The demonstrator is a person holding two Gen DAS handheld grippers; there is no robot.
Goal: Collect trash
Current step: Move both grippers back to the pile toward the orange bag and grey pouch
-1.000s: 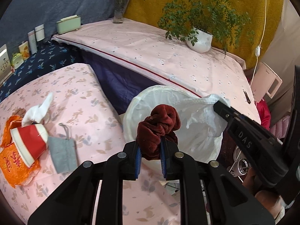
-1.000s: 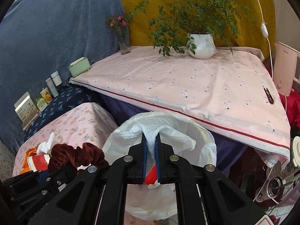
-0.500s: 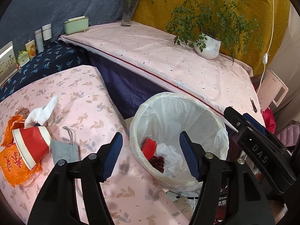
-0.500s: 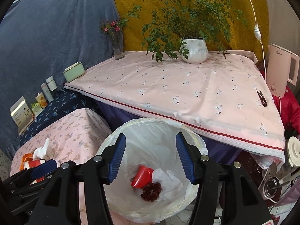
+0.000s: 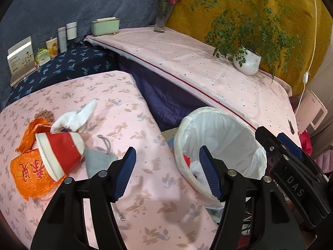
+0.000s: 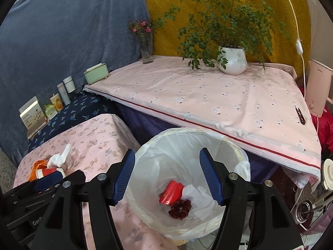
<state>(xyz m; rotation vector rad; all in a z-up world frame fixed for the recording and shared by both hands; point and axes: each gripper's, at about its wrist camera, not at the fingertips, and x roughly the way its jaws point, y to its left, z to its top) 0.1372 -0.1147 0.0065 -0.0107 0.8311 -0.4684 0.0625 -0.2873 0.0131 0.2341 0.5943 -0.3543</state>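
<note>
Both tongs empty over the bin

Your left tongs (image 5: 167, 173) stand wide, nothing between; your right tongs (image 6: 166, 177) are opening, nothing gripped; scrunchie (image 6: 180, 209) lies in the lined bin (image 6: 187, 137); red cup (image 5: 59, 154) and orange pouch (image 5: 31, 175) sit at 9 o'clock on the tabletop (image 5: 124, 108).

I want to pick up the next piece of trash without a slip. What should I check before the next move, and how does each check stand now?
1. Left gripper empty, nothing between the fingers: ok.
2. Right gripper empty, its jaws opening over the bin: ok.
3. Dark red scrunchie lies inside the lined bin: ok.
4. Bin liner mouth open, room for more: ok.
5. Trash left on the floral cloth: red-and-white cup, orange bag, white tissue, grey pouch: not ok.
6. Cup free of what lies under it: cannot tell.
</note>
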